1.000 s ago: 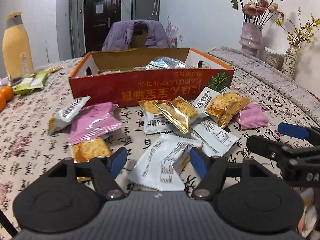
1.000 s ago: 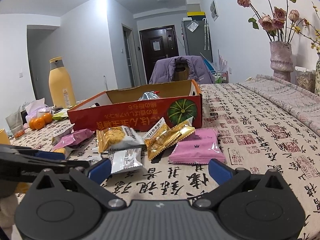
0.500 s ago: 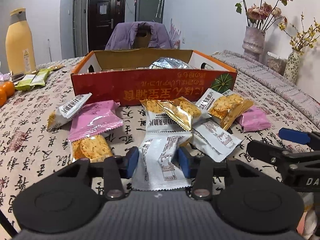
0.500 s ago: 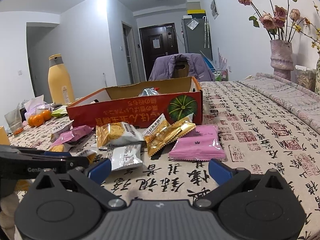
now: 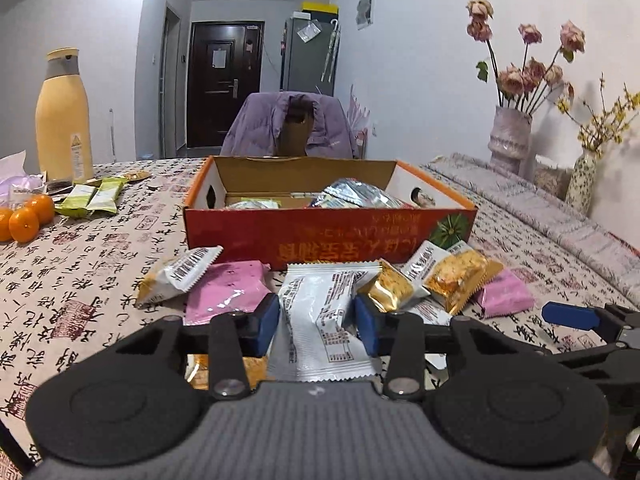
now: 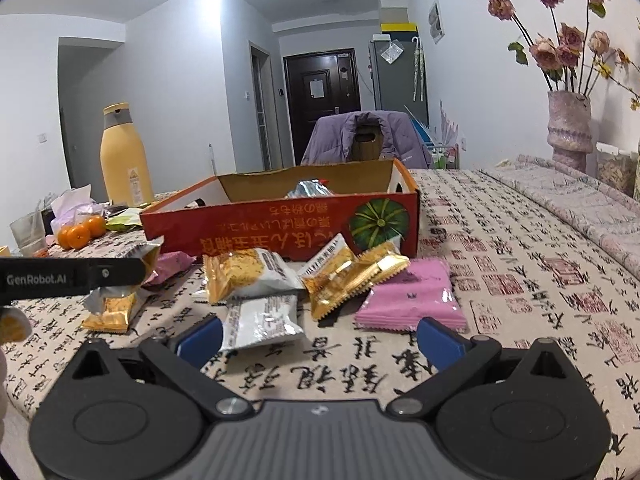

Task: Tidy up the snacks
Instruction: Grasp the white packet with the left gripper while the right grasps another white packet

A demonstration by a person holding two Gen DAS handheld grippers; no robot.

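Silver packet [image 5: 324,320] between left gripper [image 5: 317,322] pads

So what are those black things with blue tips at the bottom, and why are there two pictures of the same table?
Those are grabbers, a bit like big tongs. A person holds one in each hand, and each has a small camera that looks forward along its two fingers. So one picture is taken from the left grabber and the other from the right grabber.

The table has a cloth with black writing on it. On it stands a red box that already has some snacks inside. In front of the box lie loose snack packets: pink, gold and white ones.

The left grabber's jaws are closing, and its blue tips already press on a white packet. The right grabber is wide open and holds nothing; it waits over the cloth near a pink packet.
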